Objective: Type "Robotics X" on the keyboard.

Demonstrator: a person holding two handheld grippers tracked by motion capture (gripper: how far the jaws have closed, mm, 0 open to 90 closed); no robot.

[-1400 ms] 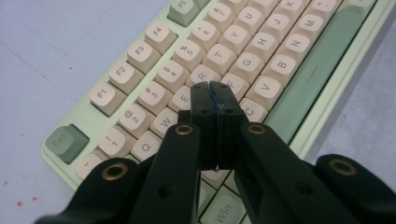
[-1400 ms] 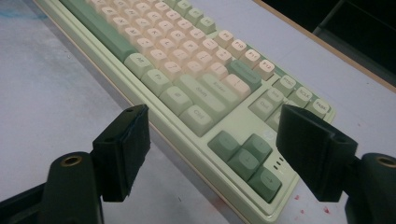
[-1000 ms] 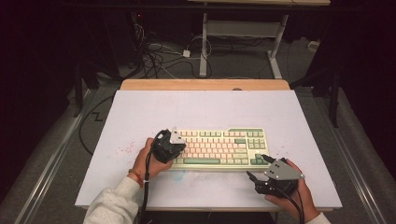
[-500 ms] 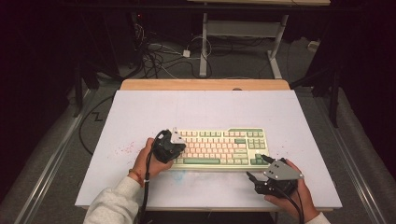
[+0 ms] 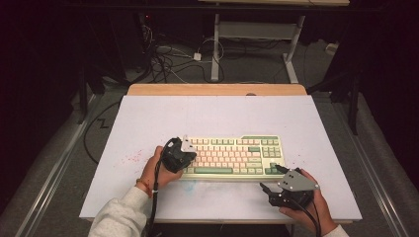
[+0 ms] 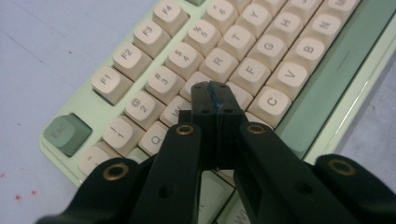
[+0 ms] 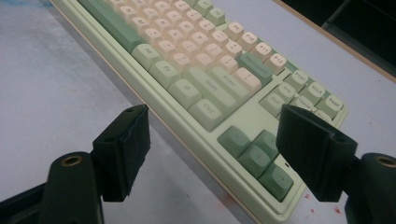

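Note:
A pale green keyboard with cream and green keys lies on the white table top, a little toward the near edge. My left gripper hovers over its left end. In the left gripper view the left gripper is shut, its jaws have just been closing the last bit with nothing between them, and its tips sit over the keys near E and D. My right gripper stands open off the keyboard's near right corner. In the right gripper view the right gripper frames the arrow keys, apart from them.
The white table top has a wooden strip along its far edge and red specks left of the keyboard. Its near edge runs just under my right hand. Cables and a desk frame stand on the floor beyond.

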